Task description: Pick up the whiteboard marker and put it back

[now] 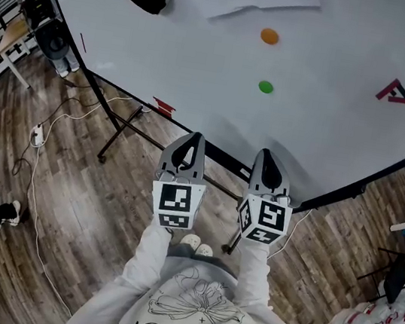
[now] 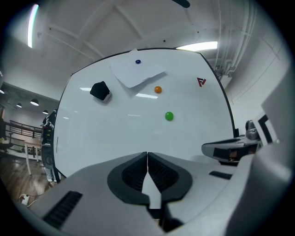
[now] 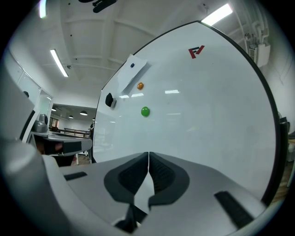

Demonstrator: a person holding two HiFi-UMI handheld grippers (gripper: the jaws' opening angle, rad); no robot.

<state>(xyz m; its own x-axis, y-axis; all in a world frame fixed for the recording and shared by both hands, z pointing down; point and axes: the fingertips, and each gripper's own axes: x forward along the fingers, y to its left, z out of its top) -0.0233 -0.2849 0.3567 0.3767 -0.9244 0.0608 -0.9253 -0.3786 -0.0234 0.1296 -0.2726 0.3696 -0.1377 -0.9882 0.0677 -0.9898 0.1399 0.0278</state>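
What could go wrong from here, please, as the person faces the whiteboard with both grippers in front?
The left gripper and right gripper are shut and empty; reaching in like that could knock the marker away.
Only a small red item at the whiteboard's lower edge might be the marker; a wrong pick is possible.
The power strip on the floor could trip a step leftward.
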